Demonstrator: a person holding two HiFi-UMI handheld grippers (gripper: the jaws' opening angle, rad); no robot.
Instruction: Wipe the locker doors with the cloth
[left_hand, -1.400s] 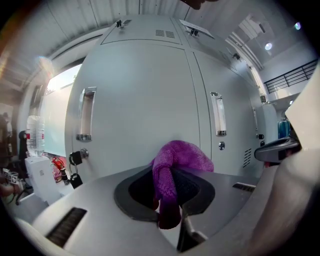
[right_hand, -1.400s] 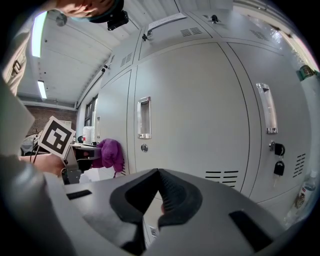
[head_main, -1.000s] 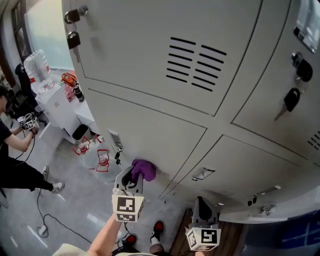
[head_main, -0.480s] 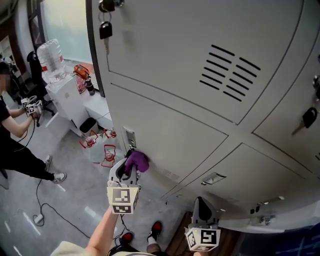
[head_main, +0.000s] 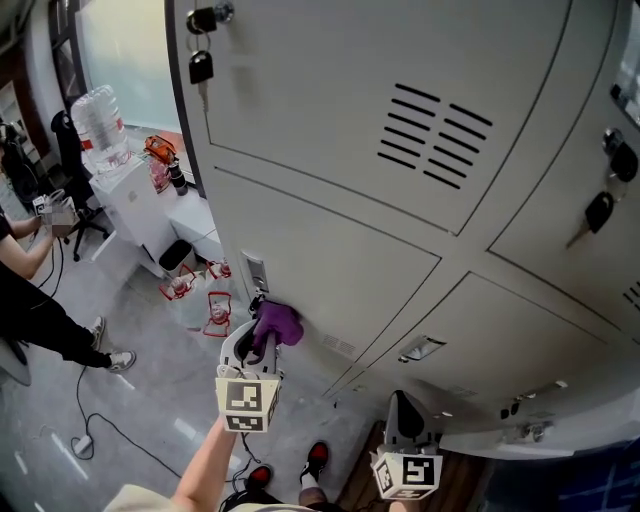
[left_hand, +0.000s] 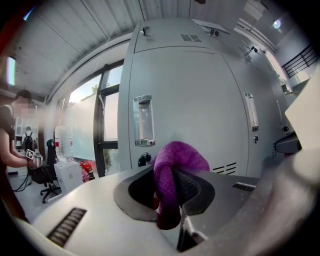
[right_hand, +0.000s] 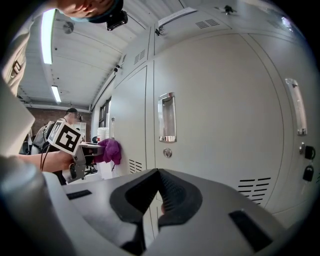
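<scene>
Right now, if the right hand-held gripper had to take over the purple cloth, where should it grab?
Probably the loose lobe of the purple cloth that bulges past the left hand-held gripper, whose jaws are shut on the lower fold. Come from the right, along the locker door, since that lobe is free there. The right hand-held gripper is shut and must open first.

Locker doors (head_main: 330, 250) of smooth, matt grey painted metal. A fuzzy purple cloth (head_main: 278, 322) sits between the ribbed, dull black jaws of the left gripper (left_hand: 167, 192), whose shell is matt grey plastic. A recessed handle (left_hand: 142, 121) gleams like polished chrome. The grey floor (head_main: 150, 400) is smooth, faintly glossy.
</scene>
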